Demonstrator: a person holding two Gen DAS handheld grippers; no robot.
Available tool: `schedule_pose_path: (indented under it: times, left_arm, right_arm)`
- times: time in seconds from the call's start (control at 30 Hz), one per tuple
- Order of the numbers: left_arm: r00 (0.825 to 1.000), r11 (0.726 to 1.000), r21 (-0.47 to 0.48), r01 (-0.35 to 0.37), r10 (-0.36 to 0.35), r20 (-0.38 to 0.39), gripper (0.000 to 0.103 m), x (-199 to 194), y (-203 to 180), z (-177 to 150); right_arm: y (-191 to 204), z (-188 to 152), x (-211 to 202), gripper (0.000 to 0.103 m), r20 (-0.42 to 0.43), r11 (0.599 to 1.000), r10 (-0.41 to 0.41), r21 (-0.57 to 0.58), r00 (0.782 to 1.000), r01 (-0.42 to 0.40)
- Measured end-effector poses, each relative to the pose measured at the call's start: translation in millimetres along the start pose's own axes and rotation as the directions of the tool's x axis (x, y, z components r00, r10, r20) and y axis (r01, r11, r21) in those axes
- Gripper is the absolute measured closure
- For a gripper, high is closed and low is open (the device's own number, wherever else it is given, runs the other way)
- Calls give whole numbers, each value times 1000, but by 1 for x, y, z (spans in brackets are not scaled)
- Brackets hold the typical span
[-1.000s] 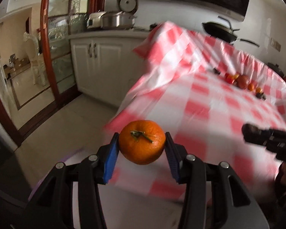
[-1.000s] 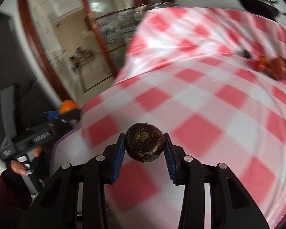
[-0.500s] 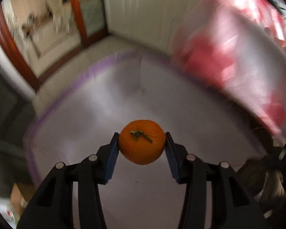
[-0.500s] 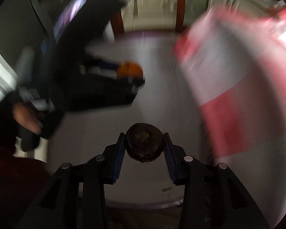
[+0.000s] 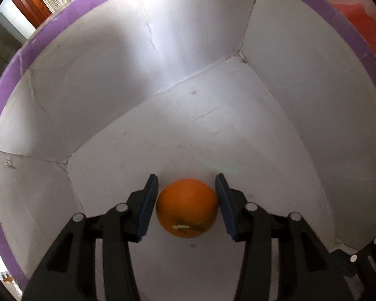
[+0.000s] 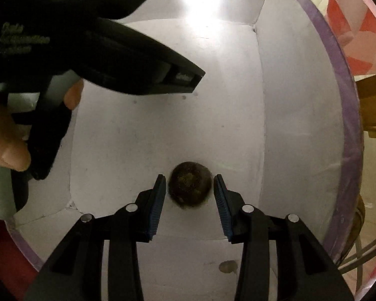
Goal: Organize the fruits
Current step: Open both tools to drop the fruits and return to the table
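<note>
Both views look straight down into a white box with a purple rim (image 5: pixel 37 40). An orange (image 5: pixel 186 208), blurred and stem side toward the camera, lies between the blue pads of my left gripper (image 5: pixel 186 178). The jaws are opening and thin gaps show on both sides of the fruit. A dark brown round fruit (image 6: pixel 190 188) sits between the pads of my right gripper (image 6: pixel 189 176). Those jaws are opening too, and neither pad touches it. Both fruits are low over the box floor (image 6: pixel 143 138).
The left tool's black housing (image 6: pixel 137 57) and a person's hand (image 6: pixel 7 148) fill the upper left of the right wrist view. Red-and-white checked cloth (image 6: pixel 358 25) and a wooden part (image 6: pixel 373 105) lie beyond the box's right wall. A brown door frame (image 5: pixel 30 2) shows beyond the rim.
Both grippers swung from the checked table down into the white box. Each was shut on its fruit; now the pads have come apart and the orange has rolled stem down.
</note>
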State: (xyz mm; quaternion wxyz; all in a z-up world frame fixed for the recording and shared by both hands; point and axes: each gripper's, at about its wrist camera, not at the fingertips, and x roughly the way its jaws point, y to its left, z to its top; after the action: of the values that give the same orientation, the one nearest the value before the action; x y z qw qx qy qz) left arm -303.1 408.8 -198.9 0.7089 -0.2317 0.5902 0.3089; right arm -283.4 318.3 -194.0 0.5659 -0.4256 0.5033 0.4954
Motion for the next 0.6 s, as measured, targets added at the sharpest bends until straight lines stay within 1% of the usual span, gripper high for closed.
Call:
schedule_pose_path:
  times: [0.03, 0.07, 0.1, 0.13, 0.17, 0.2, 0.27, 0.3, 0.33, 0.37, 0.4, 0.43, 0.47, 0.5, 0.53, 0.57, 0.6]
  left_arm:
    - [1000, 1000, 0, 6, -6, 5, 47, -2, 1, 0]
    - [1000, 1000, 0, 24, -24, 15, 40, -4, 5, -1]
    - [999, 999, -4, 45, -45, 28, 37, -7, 11, -2]
    - [997, 998, -13, 62, -62, 45, 32, -12, 15, -3]
    - [996, 997, -24, 70, -68, 60, 32, -18, 20, -2]
    - [993, 995, -51, 81, -76, 92, 32, -28, 28, -2]
    - [980, 988, -123, 92, -68, 186, 32, -57, 44, -2]
    - [966, 984, -151, 98, -58, 251, 32, -77, 52, -3]
    - [944, 980, -171, 104, -43, 328, 32, -100, 59, -4]
    - [902, 977, -186, 102, -13, 431, 25, -132, 64, -6]
    - [859, 977, -185, 104, 5, 511, 20, -159, 63, -5]
    - [811, 979, -174, 108, 14, 584, 11, -184, 61, -7]
    - [745, 984, -148, 103, 22, 667, 1, -216, 54, -10]
    - [680, 989, -115, 89, 24, 733, 1, -245, 41, -13]
    - [635, 993, -88, 75, 21, 772, 1, -265, 24, -16]
    - [563, 998, -32, 48, 0, 827, 1, -292, -5, -19]
    - [525, 999, 5, 33, -22, 851, 1, -309, -32, -21]
  right_arm:
    - [1, 0, -1, 54, 6, 1000, 1, 6, 1000, -1]
    - [1, 1, -3, 40, 16, 1000, 5, 11, 1000, -5]
    - [3, 1, -9, 36, 39, 1000, 13, 16, 999, -14]
    - [5, 0, -12, 34, 51, 1000, 20, 13, 999, -20]
    - [12, 0, -19, 33, 71, 1000, 8, 5, 997, -9]
    - [15, -1, -27, 33, 93, 1000, 0, -6, 996, 1]
    - [22, -6, -51, 33, 159, 999, 5, -40, 987, 1]
    - [26, -9, -69, 33, 211, 998, 21, -60, 977, -9]
    - [30, -15, -95, 33, 284, 997, 44, -78, 958, -22]
    - [30, -22, -120, 31, 351, 996, 60, -85, 935, -31]
    - [31, -27, -137, 30, 400, 996, 64, -86, 914, -32]
    - [26, -37, -160, 27, 464, 997, 59, -80, 884, -25]
    - [20, -49, -185, 23, 534, 998, 41, -62, 844, -9]
    - [6, -70, -210, 21, 596, 999, 11, -36, 803, 12]
    - [-3, -84, -230, 17, 654, 999, -32, 5, 756, 37]
    - [-14, -100, -250, 16, 705, 996, -93, 69, 703, 63]
    - [-32, -120, -264, 16, 730, 990, -139, 121, 669, 74]
